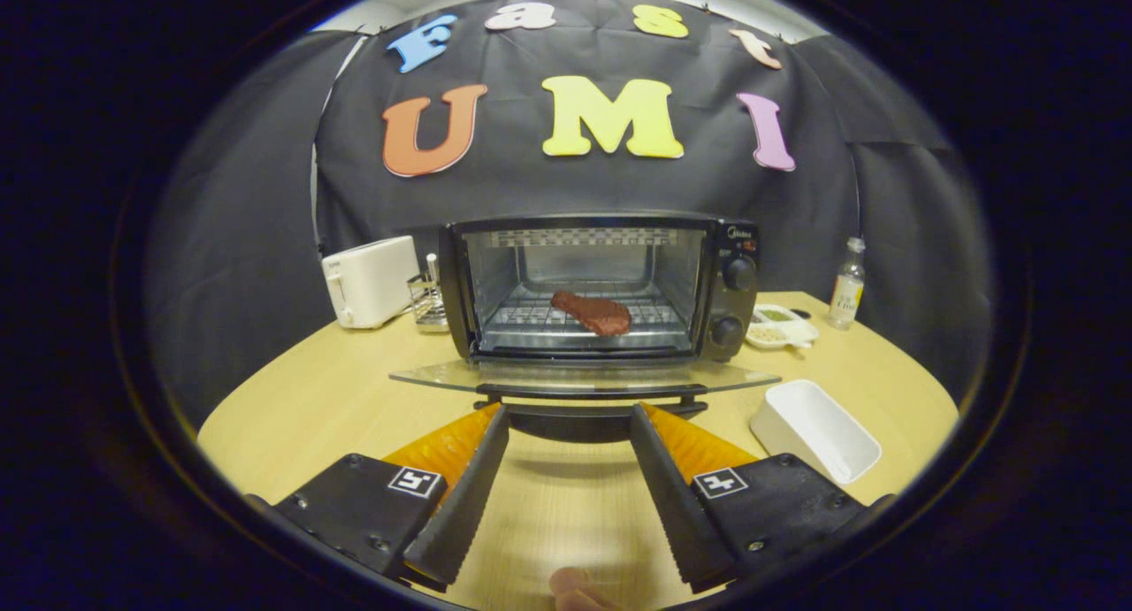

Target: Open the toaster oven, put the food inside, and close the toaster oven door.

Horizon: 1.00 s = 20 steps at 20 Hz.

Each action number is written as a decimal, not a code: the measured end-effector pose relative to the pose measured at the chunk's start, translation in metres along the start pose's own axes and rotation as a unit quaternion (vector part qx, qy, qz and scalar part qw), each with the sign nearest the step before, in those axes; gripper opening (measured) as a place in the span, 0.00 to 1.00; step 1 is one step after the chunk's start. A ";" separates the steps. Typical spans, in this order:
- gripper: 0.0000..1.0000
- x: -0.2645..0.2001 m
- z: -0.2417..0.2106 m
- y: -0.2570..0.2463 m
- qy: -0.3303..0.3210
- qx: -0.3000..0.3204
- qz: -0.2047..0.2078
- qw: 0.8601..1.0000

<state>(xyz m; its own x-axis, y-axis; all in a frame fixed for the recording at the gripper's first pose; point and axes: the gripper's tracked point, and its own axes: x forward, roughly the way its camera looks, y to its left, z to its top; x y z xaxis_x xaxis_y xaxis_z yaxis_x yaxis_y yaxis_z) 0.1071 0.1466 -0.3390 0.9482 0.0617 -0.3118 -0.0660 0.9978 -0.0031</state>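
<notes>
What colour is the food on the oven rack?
Reddish-brown meat-shaped food piece, clearest in the gripper view; hand-held gripper open.

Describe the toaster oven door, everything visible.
The toaster oven door is clear glass, dropped fully open and lying flat, hinged at the black toaster oven. A dark handle bar runs along its front edge. It hangs over the wooden table. The open claw sits just before it, fingertips under the handle, touching unclear.

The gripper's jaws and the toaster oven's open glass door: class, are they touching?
Cannot tell. In the gripper view the open gripper has its tips right at the handle of the lowered glass door of the black toaster oven; no plain gap or contact shows.
</notes>
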 end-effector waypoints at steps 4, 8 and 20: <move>0.89 0.005 0.021 0.001 -0.025 -0.026 -0.013 0.999; 0.89 0.010 0.041 0.002 -0.037 -0.025 -0.014 0.999; 0.90 0.044 0.106 -0.001 -0.072 -0.024 -0.007 0.997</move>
<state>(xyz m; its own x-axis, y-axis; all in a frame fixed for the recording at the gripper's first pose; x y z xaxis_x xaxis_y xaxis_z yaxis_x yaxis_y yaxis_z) 0.1820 0.1504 -0.2518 0.9837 0.0548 -0.1711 -0.0646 0.9965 -0.0521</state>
